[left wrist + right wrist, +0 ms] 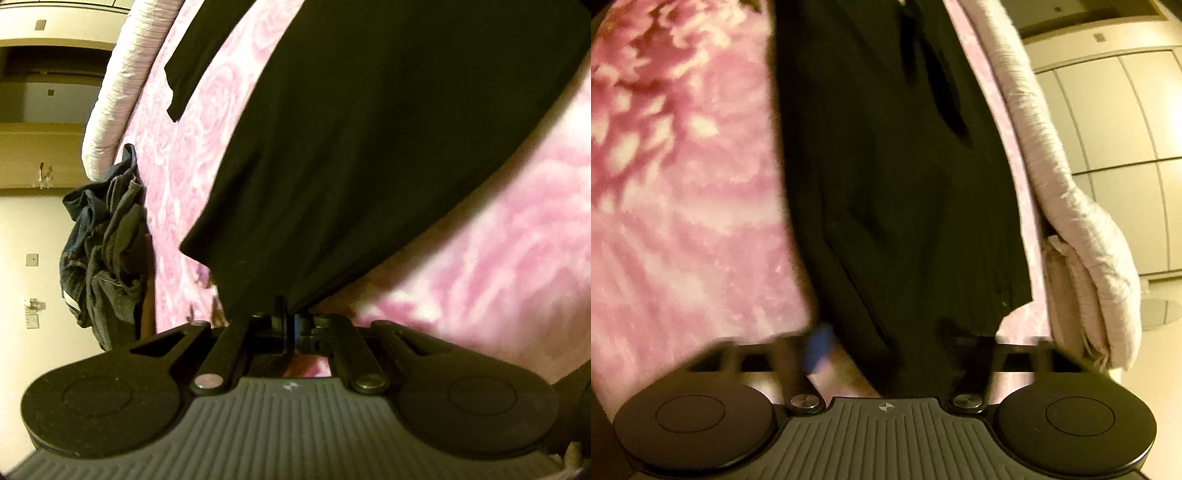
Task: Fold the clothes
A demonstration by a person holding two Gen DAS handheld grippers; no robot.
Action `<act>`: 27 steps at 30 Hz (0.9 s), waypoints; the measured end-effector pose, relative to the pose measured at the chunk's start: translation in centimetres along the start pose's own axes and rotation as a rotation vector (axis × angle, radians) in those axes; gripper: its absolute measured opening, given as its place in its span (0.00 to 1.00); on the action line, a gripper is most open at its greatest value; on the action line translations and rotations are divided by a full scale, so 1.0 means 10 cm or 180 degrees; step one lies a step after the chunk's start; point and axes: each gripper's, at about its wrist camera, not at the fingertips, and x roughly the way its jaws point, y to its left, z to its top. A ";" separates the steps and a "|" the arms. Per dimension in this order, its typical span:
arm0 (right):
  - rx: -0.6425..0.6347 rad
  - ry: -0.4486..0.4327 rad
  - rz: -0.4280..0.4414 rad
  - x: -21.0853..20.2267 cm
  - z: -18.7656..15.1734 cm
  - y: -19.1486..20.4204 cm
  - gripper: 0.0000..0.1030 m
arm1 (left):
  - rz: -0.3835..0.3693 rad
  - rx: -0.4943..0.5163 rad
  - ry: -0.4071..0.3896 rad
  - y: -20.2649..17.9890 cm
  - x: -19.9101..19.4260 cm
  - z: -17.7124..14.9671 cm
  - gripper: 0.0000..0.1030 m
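Observation:
A black garment (351, 147) lies spread on a pink rose-patterned blanket (498, 258), one sleeve (188, 66) stretched toward the far side. My left gripper (290, 312) is shut on the garment's near edge, and the cloth rises from the pinched fingers. In the right wrist view the same black garment (894, 166) runs down the middle of a blurred picture. My right gripper (890, 343) stands with its jaws apart. Its blue-tipped left finger (820, 347) is beside the cloth, and the cloth's near end lies between the fingers and hides the right one.
A crumpled pile of dark blue jeans (103, 258) hangs at the bed's left edge. A rolled whitish quilt (110, 92) lies along the far side of the bed; the quilt (1082, 221) also shows at the right. Beyond it are cream cabinet doors (1108, 110).

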 end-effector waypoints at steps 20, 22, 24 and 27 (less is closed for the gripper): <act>0.0332 -0.0256 -0.0115 -0.41 0.68 -2.47 0.02 | -0.0218 -0.0449 -0.0251 2.14 -0.99 0.84 0.03; 0.0286 -0.0180 -0.0067 -0.28 0.82 -2.62 0.02 | -0.0332 -0.0398 -0.0282 2.28 -0.82 0.98 0.03; 0.0274 -0.0073 -0.0049 -0.13 0.95 -2.78 0.02 | -0.0447 -0.0358 -0.0299 2.43 -0.65 1.14 0.03; 0.0338 0.0056 -0.0027 0.17 1.06 -3.03 0.02 | -0.0602 -0.0313 -0.0281 2.60 -0.40 1.36 0.03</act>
